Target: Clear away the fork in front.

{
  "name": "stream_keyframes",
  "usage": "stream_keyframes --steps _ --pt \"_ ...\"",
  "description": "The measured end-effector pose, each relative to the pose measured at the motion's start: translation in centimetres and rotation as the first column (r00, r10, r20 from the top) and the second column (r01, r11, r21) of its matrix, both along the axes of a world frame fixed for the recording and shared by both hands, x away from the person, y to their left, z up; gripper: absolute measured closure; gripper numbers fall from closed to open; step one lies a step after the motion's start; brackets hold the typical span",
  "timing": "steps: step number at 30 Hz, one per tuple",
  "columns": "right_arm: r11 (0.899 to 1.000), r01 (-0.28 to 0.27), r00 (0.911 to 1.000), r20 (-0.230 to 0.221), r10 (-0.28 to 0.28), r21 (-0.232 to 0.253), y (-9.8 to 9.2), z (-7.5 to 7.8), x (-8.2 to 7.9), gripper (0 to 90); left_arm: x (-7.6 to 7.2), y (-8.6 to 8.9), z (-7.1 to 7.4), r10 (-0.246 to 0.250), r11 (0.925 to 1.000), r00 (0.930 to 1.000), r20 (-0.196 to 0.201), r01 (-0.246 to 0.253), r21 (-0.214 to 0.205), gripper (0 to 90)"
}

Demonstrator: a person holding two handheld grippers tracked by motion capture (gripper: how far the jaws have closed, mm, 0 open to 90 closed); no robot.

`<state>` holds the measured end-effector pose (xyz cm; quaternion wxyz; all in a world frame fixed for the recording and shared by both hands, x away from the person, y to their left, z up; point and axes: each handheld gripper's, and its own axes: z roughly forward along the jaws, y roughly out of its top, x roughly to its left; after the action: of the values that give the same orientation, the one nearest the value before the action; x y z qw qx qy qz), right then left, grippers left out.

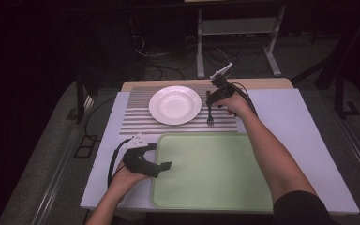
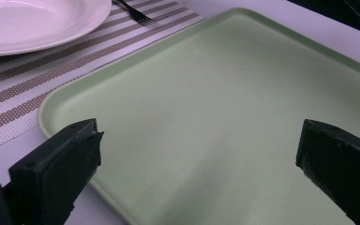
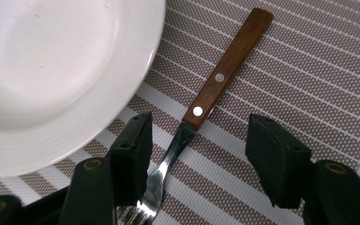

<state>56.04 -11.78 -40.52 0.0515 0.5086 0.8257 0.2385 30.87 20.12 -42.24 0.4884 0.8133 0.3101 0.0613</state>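
Right gripper view: fork (image 3: pixel 201 105) has wooden handle; jaws apart.

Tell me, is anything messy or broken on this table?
Nothing looks spilled or broken. The white plate sits clean and empty on the striped placemat, the wooden-handled fork lies flat beside it, and the green tray is bare. The fork lies a bit slanted across the stripes, between the open jaws of the right gripper.

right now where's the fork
The fork lies on the striped placemat, just right of the white plate, between the right gripper's open jaws.
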Motion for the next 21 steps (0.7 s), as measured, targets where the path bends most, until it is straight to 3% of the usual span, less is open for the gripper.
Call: stream_keyframes --steps 21 --pt "0.994 0.034 0.9943 -0.097 -0.045 -0.106 2.5 -1.7 2.7 54.4 -0.1 -0.3 0.0 -0.015 0.9999 0.9999 0.001 0.015 -0.007 0.0"
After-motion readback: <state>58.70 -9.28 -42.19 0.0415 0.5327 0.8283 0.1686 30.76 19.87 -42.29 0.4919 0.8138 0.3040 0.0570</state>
